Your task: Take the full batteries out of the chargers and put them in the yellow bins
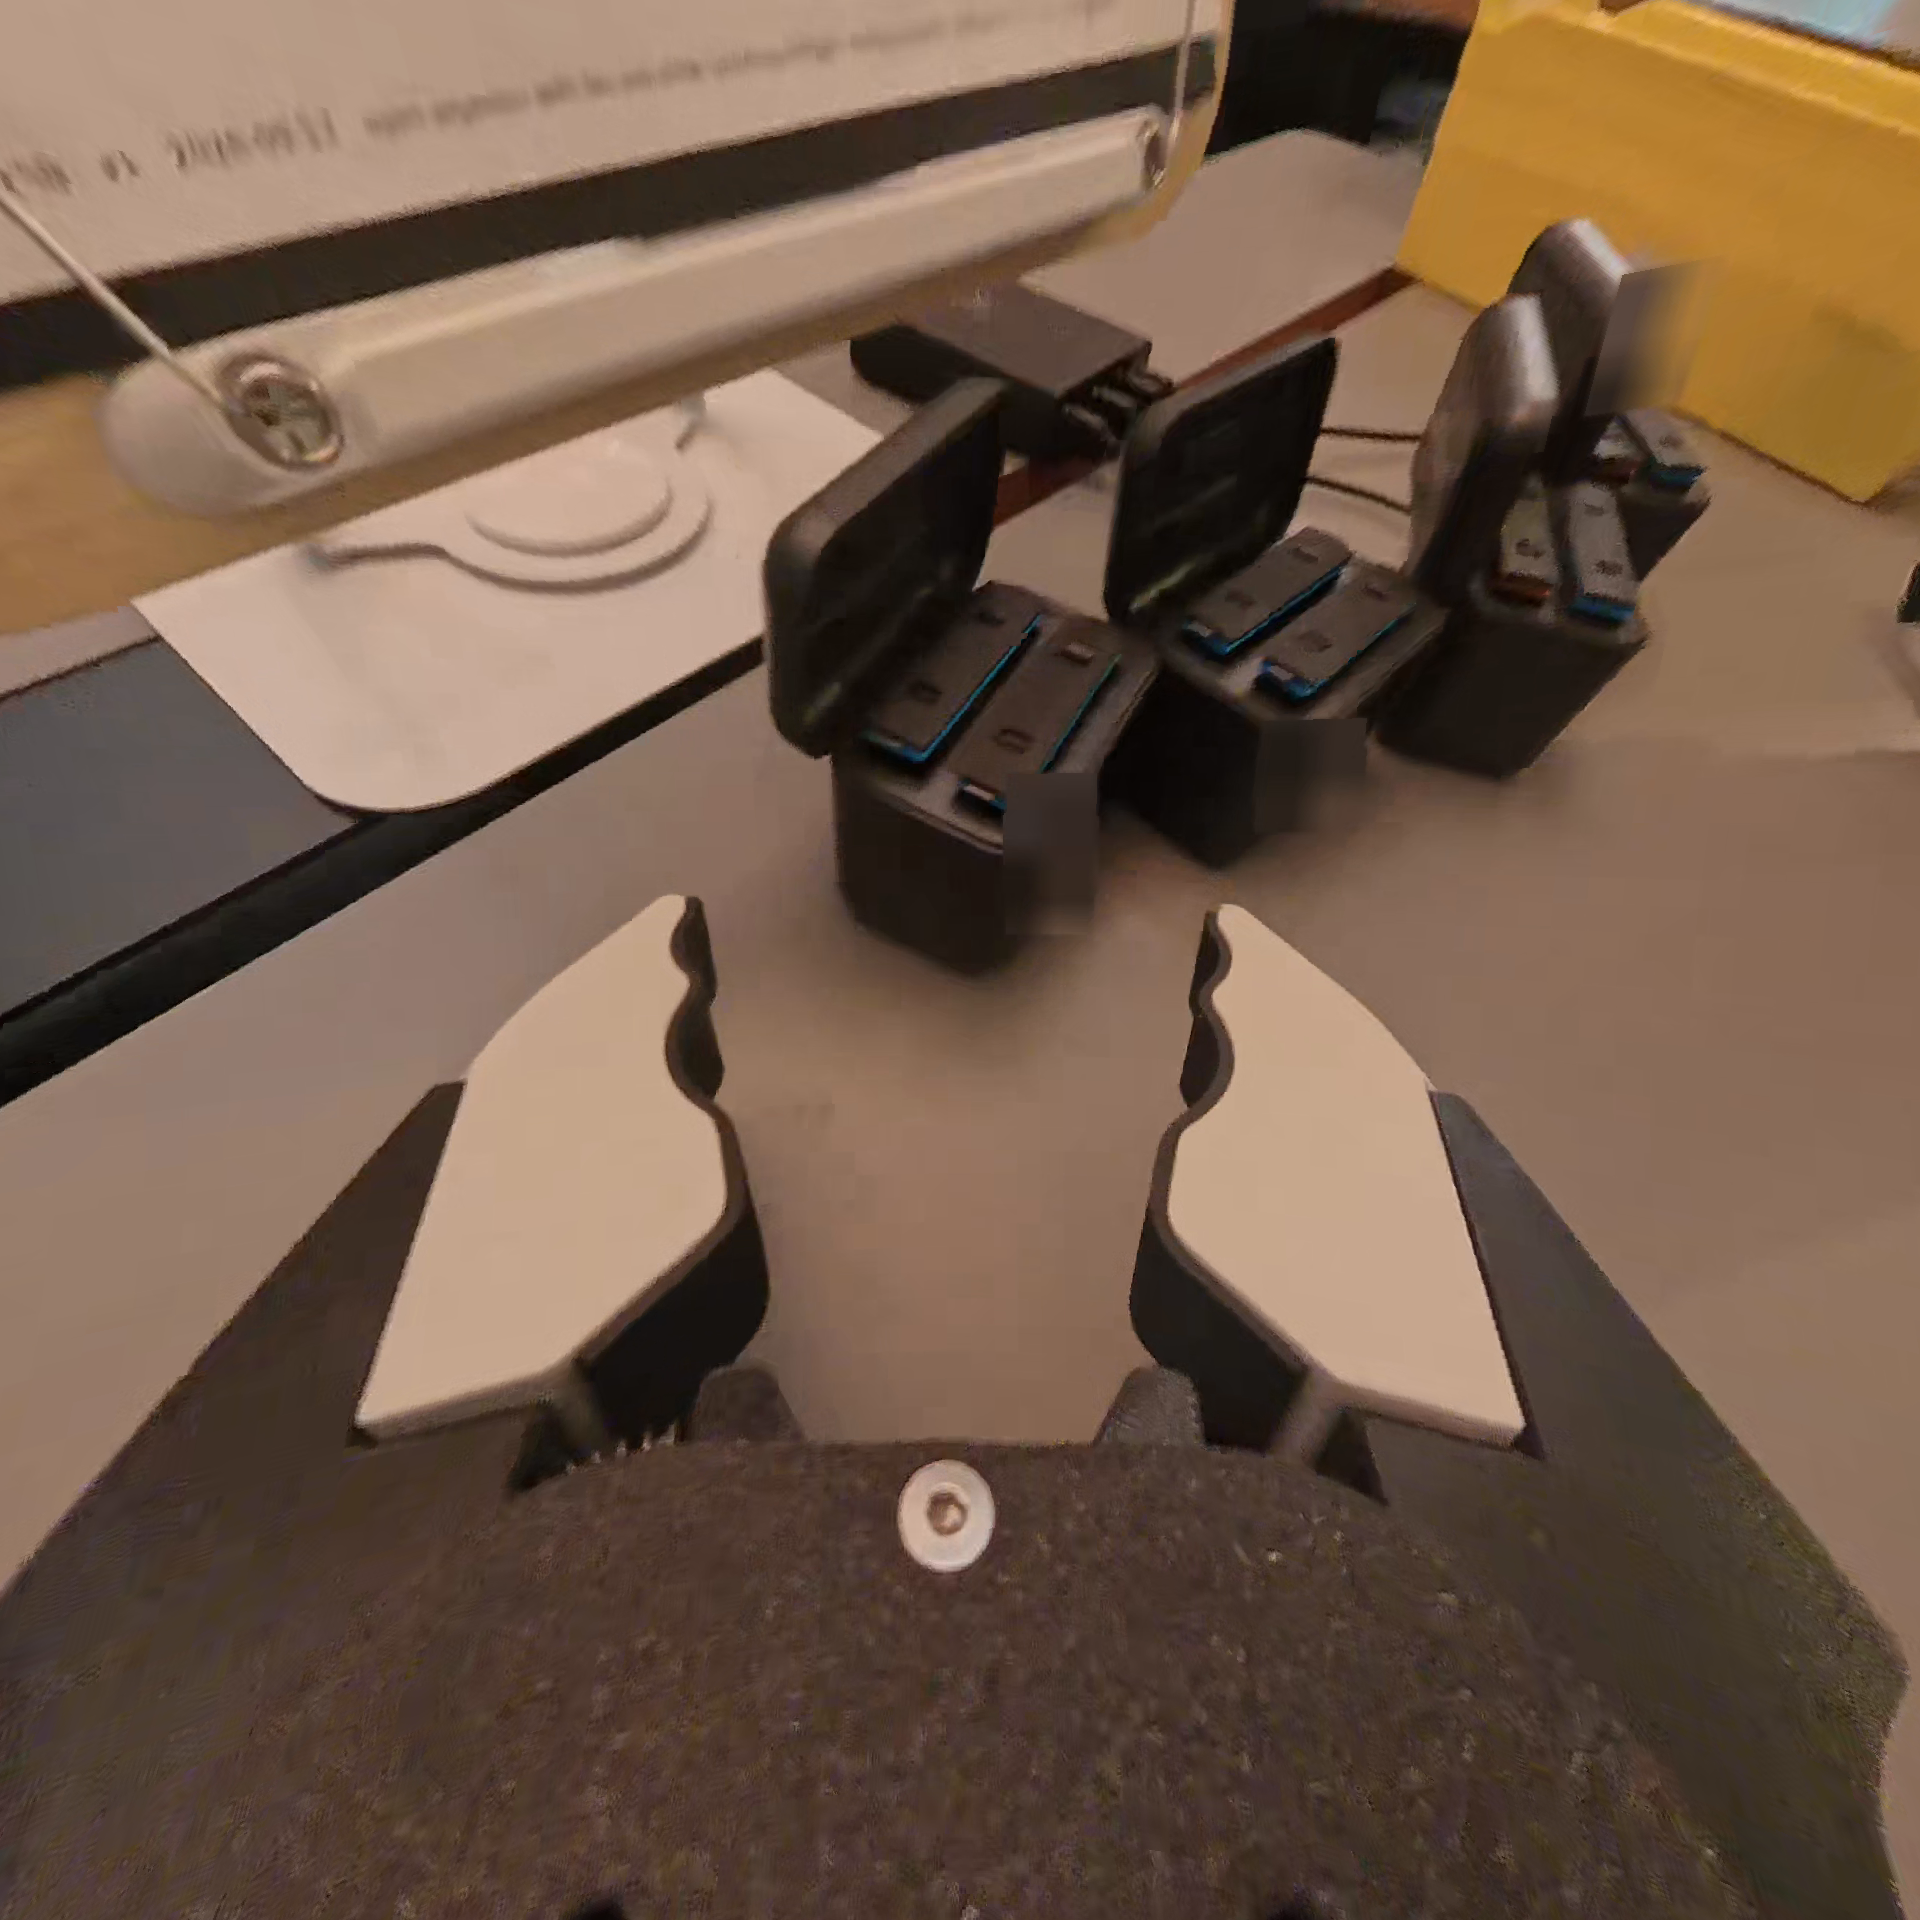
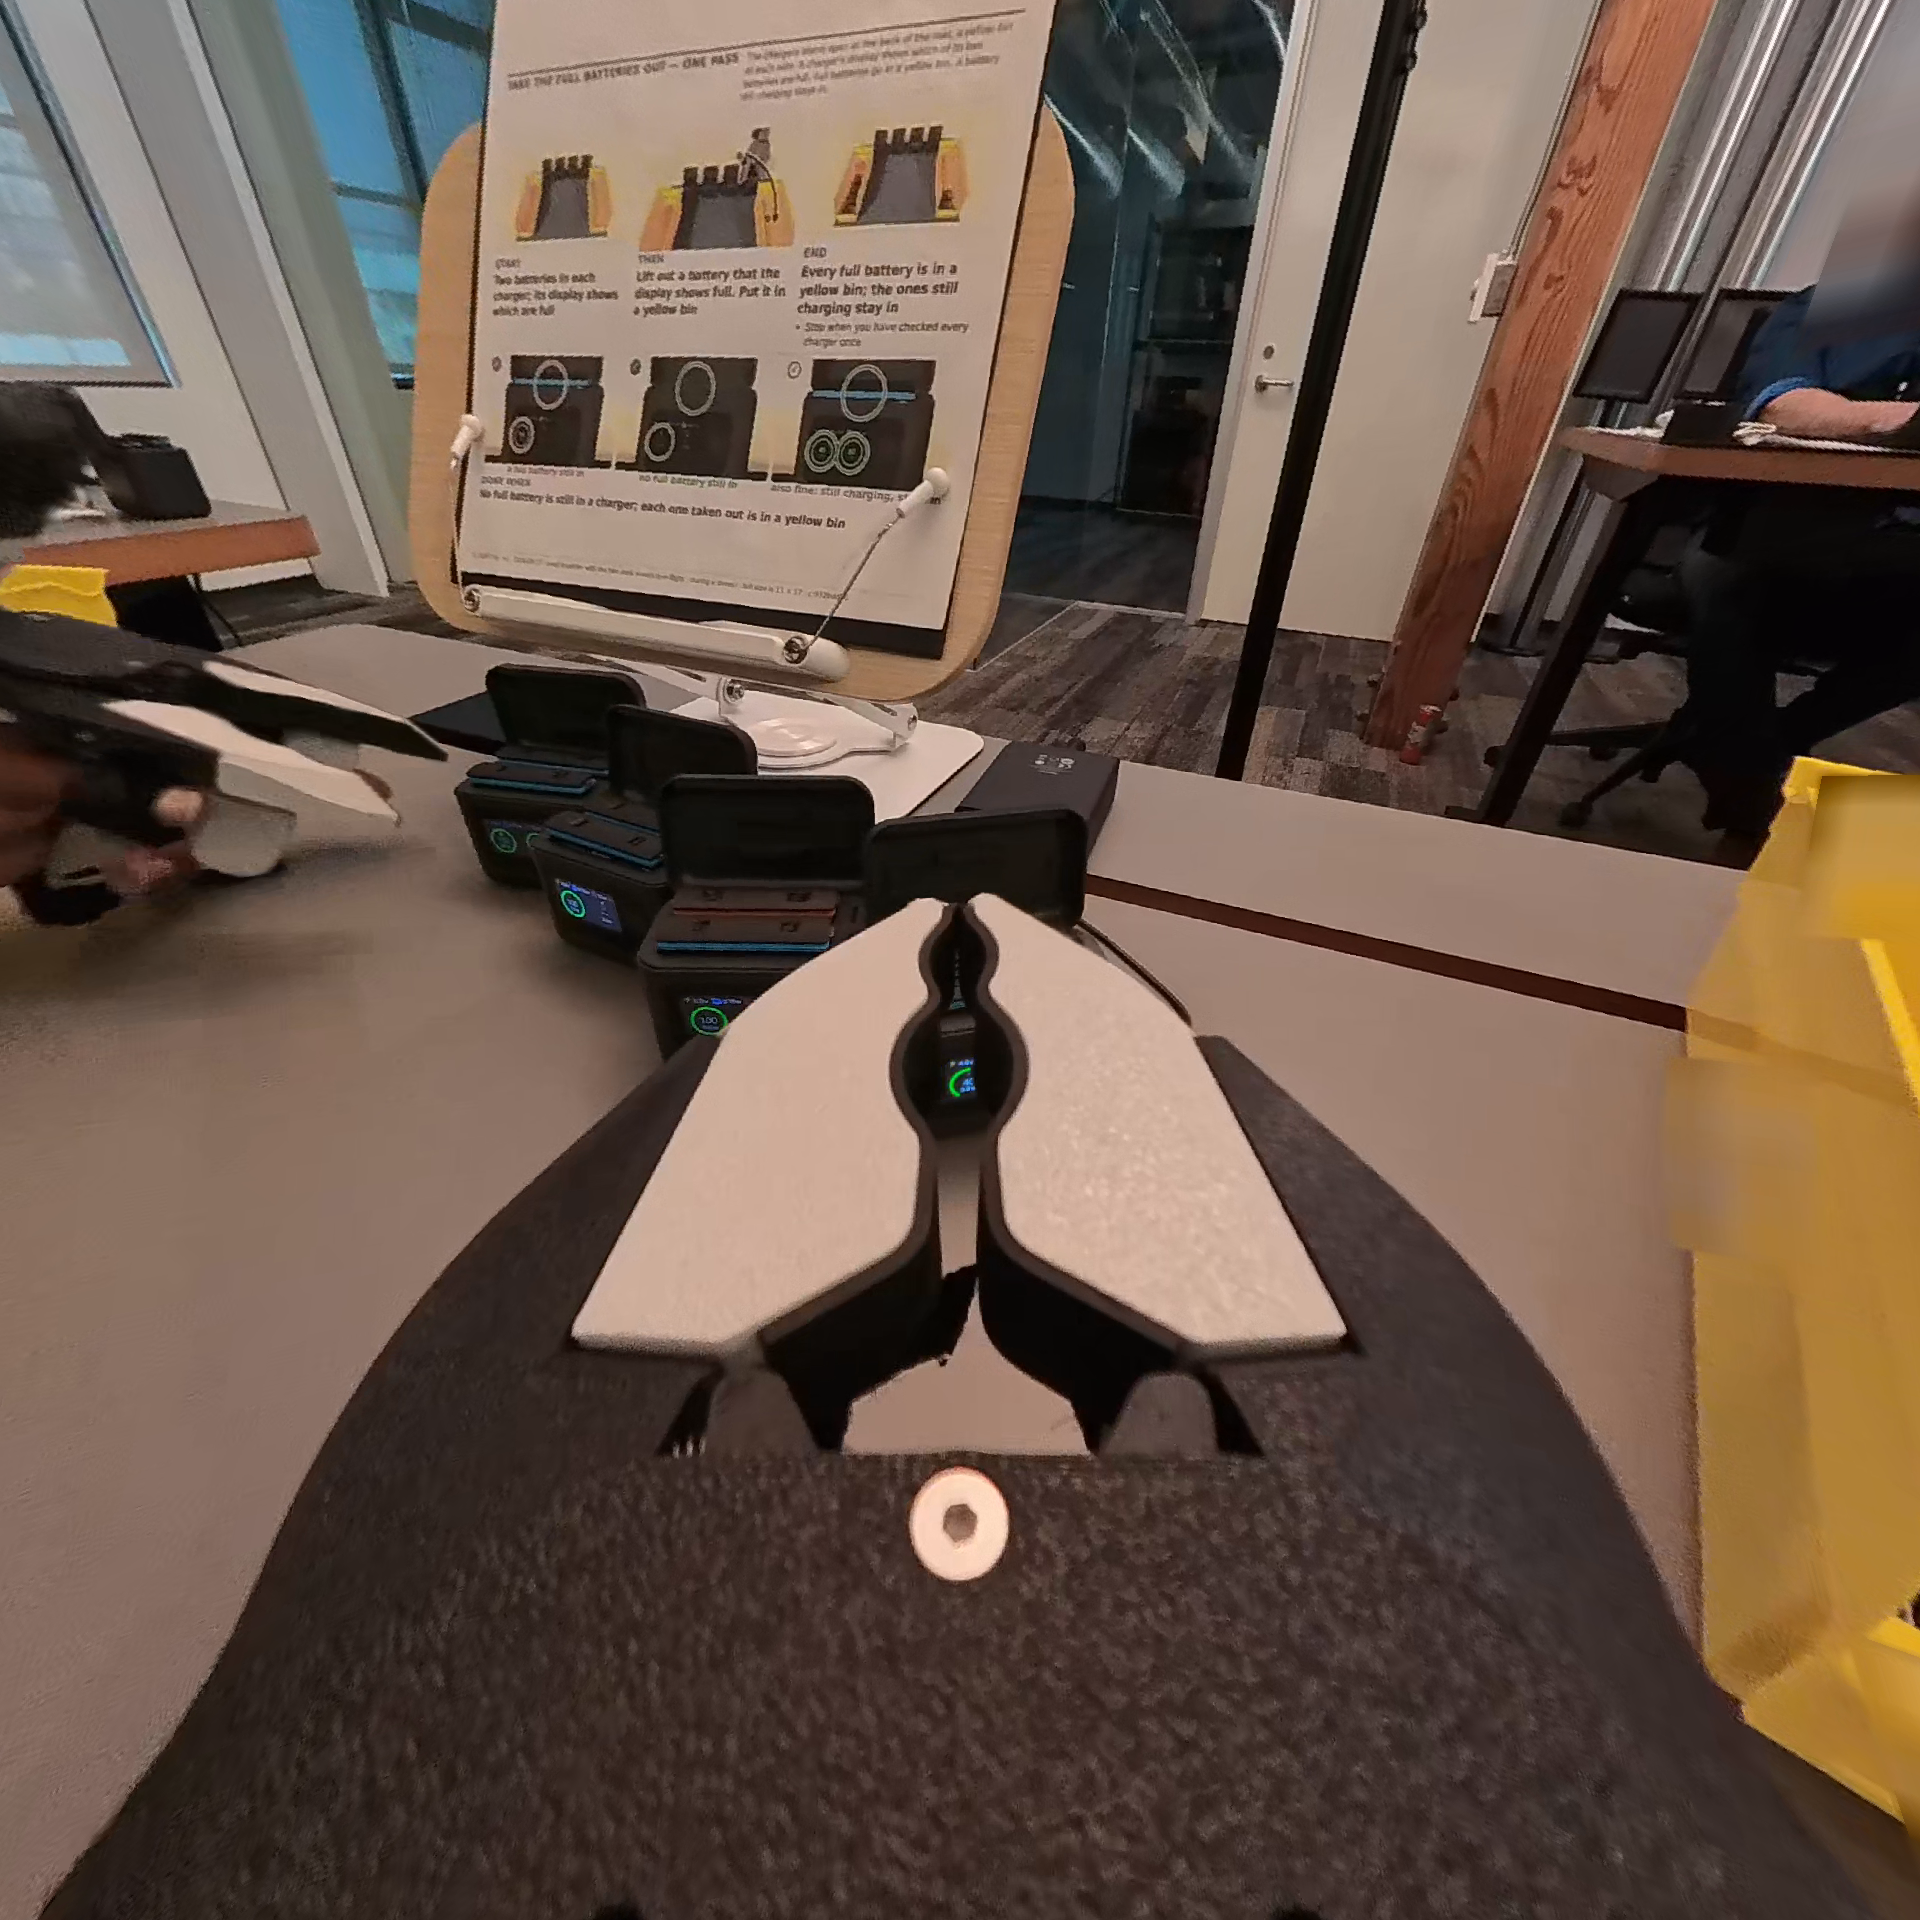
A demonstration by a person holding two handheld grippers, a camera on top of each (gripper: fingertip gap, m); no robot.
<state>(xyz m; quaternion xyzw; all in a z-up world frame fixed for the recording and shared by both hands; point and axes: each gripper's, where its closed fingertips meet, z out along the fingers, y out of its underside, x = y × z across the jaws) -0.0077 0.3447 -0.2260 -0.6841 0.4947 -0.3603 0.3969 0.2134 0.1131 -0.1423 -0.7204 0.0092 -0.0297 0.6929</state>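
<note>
Several black chargers with open lids stand in a row on the grey table. Each holds two black batteries. In the left wrist view the nearest charger (image 1: 935,831) is just beyond my open, empty left gripper (image 1: 954,925), and its blue-edged batteries (image 1: 966,686) sit in their slots. My right gripper (image 2: 956,912) is shut with nothing seen between its fingers. It hovers in front of the end charger (image 2: 977,862), whose lit display shows through the finger gap. The third charger (image 2: 727,966) holds one red-edged battery (image 2: 753,916). A yellow bin (image 2: 1818,1195) stands at the right.
An instruction board on a white stand (image 2: 727,343) rises behind the chargers. A black power block (image 2: 1039,779) with cables lies behind them. A second yellow bin (image 2: 52,597) shows far left. My left gripper also shows in the right wrist view (image 2: 312,769). A person sits at a far desk. Across from one pair of fingers to the other is roughly 35 centimeters.
</note>
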